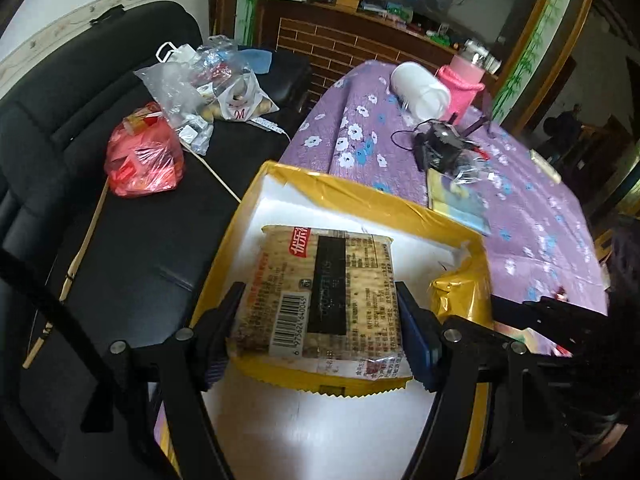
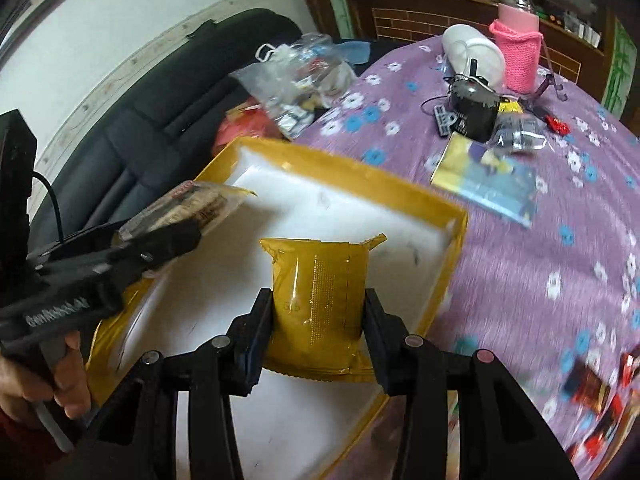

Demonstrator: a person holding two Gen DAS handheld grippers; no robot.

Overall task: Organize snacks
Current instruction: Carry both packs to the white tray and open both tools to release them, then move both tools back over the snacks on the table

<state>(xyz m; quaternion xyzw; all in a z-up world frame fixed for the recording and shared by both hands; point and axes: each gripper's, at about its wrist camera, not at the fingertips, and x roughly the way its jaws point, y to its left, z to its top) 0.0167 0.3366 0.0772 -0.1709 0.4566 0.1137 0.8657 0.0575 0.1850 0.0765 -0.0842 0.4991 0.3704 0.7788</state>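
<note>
Carrying a cracker pack point(image 1: 316, 292) and gold pouch point(image 2: 320, 300) (each clamped between jaws) over the yellow-rimmed box point(image 2: 448, 272), needing lowering, then release.

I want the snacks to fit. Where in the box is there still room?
The box has a bare white floor nearly everywhere: along its far wall, and between the cracker pack and gold pack, both held over it. The tablecloth's far end is crowded.
</note>
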